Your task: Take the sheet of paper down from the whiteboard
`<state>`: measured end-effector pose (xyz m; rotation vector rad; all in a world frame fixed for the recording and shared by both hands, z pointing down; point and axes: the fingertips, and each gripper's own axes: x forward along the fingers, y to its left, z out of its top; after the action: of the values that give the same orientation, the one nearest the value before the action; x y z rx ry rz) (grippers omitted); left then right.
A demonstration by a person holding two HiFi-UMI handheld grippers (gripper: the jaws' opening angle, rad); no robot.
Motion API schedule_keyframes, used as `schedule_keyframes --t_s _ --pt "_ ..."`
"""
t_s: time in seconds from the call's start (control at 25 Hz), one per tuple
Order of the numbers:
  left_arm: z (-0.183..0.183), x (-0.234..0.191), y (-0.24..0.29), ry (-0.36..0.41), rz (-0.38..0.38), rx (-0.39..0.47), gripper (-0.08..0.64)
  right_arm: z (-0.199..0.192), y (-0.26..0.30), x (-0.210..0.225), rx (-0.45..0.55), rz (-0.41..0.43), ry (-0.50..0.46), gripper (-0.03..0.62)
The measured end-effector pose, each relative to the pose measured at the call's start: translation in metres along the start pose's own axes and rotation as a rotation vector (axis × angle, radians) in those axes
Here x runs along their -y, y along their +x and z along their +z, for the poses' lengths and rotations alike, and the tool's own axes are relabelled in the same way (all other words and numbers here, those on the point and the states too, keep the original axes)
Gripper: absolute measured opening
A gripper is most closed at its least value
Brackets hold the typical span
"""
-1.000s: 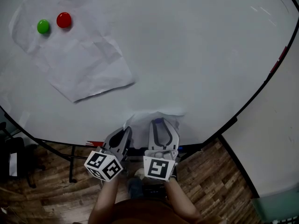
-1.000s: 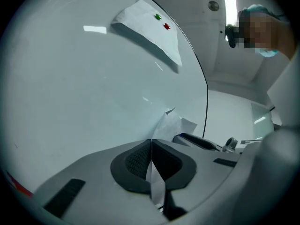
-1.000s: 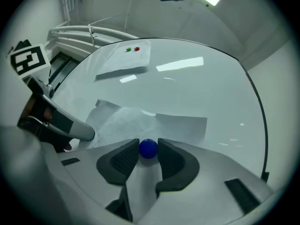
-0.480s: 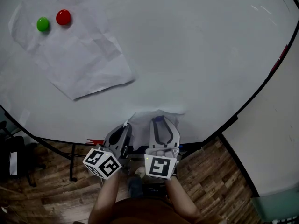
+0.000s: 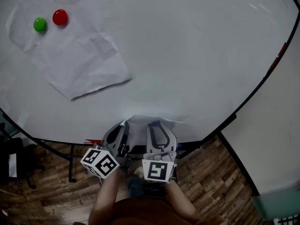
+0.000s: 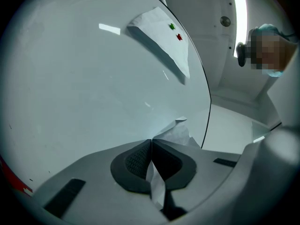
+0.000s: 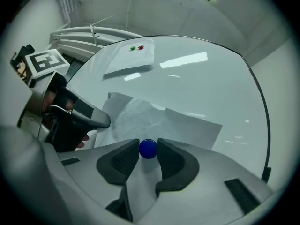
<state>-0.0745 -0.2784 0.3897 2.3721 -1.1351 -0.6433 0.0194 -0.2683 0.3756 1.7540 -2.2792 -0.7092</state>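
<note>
A white sheet of paper point(image 5: 154, 119) lies crumpled against the whiteboard point(image 5: 197, 55) at its bottom edge. My left gripper point(image 5: 123, 126) is shut on the sheet's left part; in the left gripper view the paper point(image 6: 180, 134) runs between the closed pads of that gripper point(image 6: 151, 142). My right gripper point(image 5: 157, 124) sits just to its right. In the right gripper view its jaws point(image 7: 148, 152) hold a round blue magnet point(image 7: 148, 148) that lies on the sheet point(image 7: 154, 118), and the pads touch it on both sides. The left gripper point(image 7: 86, 117) shows there at the left.
A second crumpled sheet point(image 5: 75, 55) hangs at the board's upper left under a green magnet point(image 5: 40, 24) and a red magnet point(image 5: 60, 17). Below the board are its stand point(image 5: 71, 165) and the wooden floor point(image 5: 215, 172). A wall point(image 5: 276, 125) stands at the right. A person point(image 6: 269, 50) is beyond the board.
The visible top edge of the lower sheet has sunk a little toward the board's bottom edge. The left gripper has rolled slightly. Both grippers have stayed in place.
</note>
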Motion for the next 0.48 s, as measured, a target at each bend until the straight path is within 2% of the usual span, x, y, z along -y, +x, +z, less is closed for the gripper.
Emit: schedule_keyframes --t_s 0.48 --pt "0.005 -0.002 -0.008 0.015 0.013 0.003 0.025 -0.008 -0.004 0.011 -0.027 -0.020 0.048 0.133"
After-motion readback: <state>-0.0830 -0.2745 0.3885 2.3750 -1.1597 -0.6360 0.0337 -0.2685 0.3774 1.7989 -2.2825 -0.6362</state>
